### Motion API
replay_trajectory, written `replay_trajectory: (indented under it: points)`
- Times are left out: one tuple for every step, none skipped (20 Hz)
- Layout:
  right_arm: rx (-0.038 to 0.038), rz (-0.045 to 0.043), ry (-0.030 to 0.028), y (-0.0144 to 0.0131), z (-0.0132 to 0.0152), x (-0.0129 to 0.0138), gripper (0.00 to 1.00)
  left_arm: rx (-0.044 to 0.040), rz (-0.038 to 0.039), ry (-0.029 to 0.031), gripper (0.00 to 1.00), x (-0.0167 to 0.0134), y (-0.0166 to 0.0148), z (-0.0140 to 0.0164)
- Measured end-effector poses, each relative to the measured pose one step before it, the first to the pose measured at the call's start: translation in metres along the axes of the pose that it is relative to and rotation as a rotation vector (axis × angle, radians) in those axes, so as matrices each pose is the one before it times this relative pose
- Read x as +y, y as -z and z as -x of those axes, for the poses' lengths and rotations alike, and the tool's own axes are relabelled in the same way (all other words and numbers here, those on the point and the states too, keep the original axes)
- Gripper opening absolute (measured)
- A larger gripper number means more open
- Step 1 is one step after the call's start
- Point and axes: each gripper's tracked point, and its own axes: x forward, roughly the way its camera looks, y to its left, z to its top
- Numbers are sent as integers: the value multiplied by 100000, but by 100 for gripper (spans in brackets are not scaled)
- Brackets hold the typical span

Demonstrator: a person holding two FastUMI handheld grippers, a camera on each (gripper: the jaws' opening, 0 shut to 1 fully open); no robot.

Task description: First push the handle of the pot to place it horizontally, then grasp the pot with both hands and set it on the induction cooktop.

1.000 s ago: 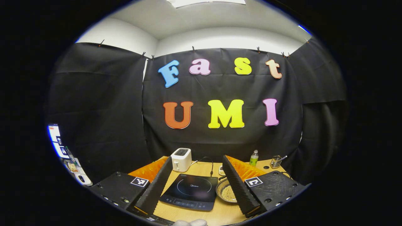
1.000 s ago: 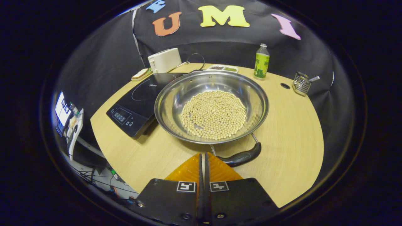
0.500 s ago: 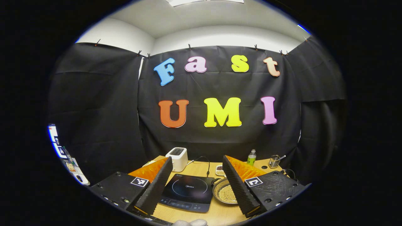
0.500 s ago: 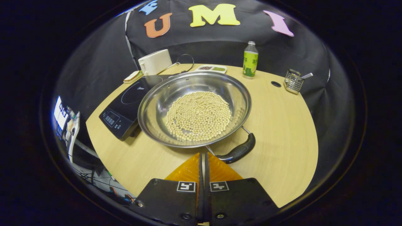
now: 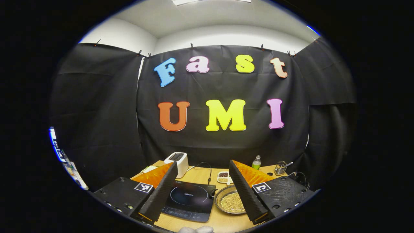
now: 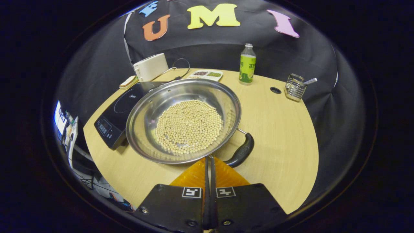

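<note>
Left claw [image 5: 203,189] open, its fingers masking part of black induction cooktop [image 5: 187,200]. Right claw [image 6: 209,168] closed, empty, tips overlapping rim of steel bean-filled pot [image 6: 184,121]. Pot on wooden counter [image 6: 278,136], overlapping cooktop edge; black handle [image 6: 241,152] angled. Green bottle [image 6: 247,63] behind.

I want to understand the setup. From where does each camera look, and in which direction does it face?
Left gripper view: rides on the left gripper, held high and level, facing the booth wall; its open jaws frame the induction cooktop.
Right gripper view: rides on the right gripper, tilted down at the pot; its jaws are shut, by the handle.
Both views share the cooktop, pot, toaster, bottle.
</note>
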Motion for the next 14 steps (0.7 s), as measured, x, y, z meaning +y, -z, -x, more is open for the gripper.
replay_trajectory:
  points:
    - [322,148,399,-237,-103,-499,0,345,144,-37,95,-147,109,-345]
    - [98,123,649,-112,-61,-536,4,191,195,-162,95,-94,21,-207]
    - [15,151,346,-360,-164,-467,4,393,132,107,95,-240,49,-252]
    - [62,176,187,-115,-77,-365,4,313,-14,11,95,-120,144,-184]
    - [24,196,338,-211,-76,-375,4,262,-210,47,95,-189,119,-294]
    - [-81,279,467,-155,-159,-477,0,241,-176,-152,95,-113,43,-209]
    - [38,343,373,-311,-107,-335,1,164,0,13,95,-186,85,-224]
    - [-55,239,347,-273,-75,-284,1,276,117,-222,95,-106,136,-179]
    - [-26,287,75,-181,-105,-283,3,307,175,-33,95,-99,121,-222]
    - [77,432,304,-84,-212,-386,0,153,130,-187,85,-225,152,-214]
    - [31,572,-51,-142,-81,-241,1,196,14,-266,85,-131,87,-208]
    - [284,482,-115,-25,49,-193,0,399,-70,-297,95,-103,69,-124]
    - [171,240,-81,-96,-96,-202,1,161,42,-470,95,-166,51,-139]
    - [181,305,-194,-87,9,-271,1,242,51,-307,95,-194,156,-191]
